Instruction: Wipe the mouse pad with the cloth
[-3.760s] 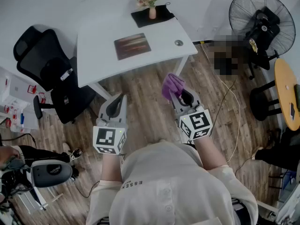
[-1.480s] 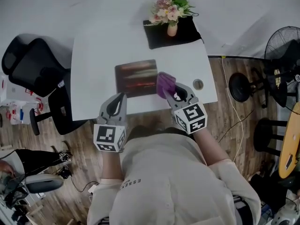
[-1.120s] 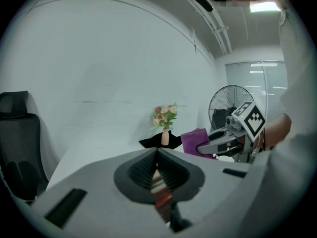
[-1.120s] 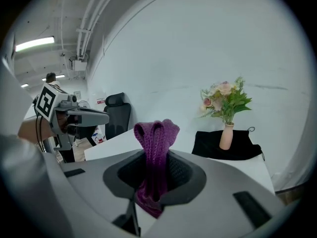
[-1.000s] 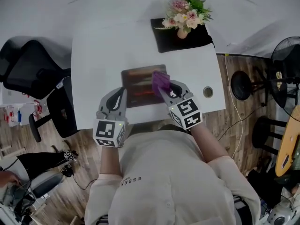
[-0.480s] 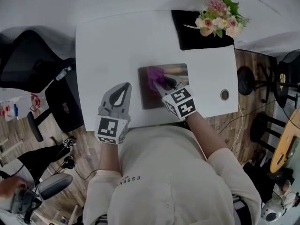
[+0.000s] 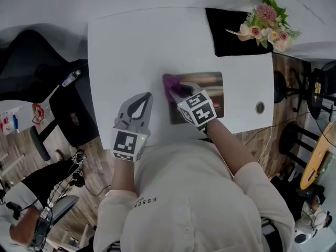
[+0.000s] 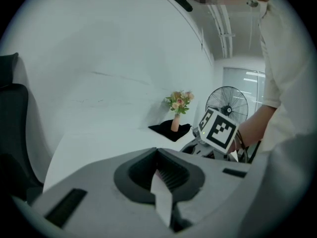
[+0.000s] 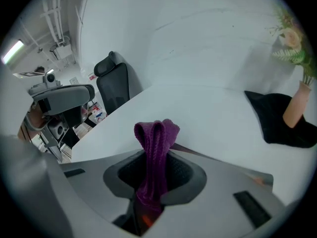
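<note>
pinching the purple cloth [image 7: 171,83] tight, the right tool [image 7: 178,90] sets it on the left end of the mouse pad [image 7: 210,85], probably to swipe across. left tool [image 7: 142,100] hangs closed and empty over the tabletop [image 7: 131,41], out of the way.

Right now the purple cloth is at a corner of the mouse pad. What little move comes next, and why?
Probably slide the right tool to the right, dragging the cloth across the mouse pad. The cloth is pinched in that tool and sits at the pad's far left corner, so most of the pad lies to its right.
</note>
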A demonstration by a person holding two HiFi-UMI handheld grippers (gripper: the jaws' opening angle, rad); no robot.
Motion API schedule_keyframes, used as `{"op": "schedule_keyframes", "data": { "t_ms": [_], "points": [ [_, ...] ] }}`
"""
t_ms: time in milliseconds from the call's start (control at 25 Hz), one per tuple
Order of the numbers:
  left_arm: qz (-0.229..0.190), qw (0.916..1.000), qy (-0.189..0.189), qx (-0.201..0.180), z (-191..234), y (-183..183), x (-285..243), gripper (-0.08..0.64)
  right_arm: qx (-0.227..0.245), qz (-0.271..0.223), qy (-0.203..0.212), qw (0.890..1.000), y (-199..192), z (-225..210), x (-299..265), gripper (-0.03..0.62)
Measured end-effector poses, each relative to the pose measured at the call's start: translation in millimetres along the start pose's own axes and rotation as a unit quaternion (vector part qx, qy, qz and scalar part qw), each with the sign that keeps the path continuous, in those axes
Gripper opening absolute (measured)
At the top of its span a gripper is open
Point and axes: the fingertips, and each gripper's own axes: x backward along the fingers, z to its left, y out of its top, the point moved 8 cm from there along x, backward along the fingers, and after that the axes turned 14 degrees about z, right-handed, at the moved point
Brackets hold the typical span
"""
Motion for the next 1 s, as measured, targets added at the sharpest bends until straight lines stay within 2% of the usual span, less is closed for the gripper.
{"op": "schedule_keyframes", "data": {
  "t_ms": [120,440,1000],
  "points": [
    [0.001,1.0,-0.005,0.006,3,-3,-3,0.002,-0.006,0.014,-0.004,1.0,1,-5,-9,0.094],
    [0.007,0.9999,-0.014,-0.002,-5,8,-15,0.002,-0.036,0.017,0.019,0.999,-3,-21,-7,0.097],
    [0.011,0.9997,-0.02,-0.001,-51,34,-54,0.002,-0.067,0.028,0.018,0.997,-39,-77,23,0.1]
  ]
}}
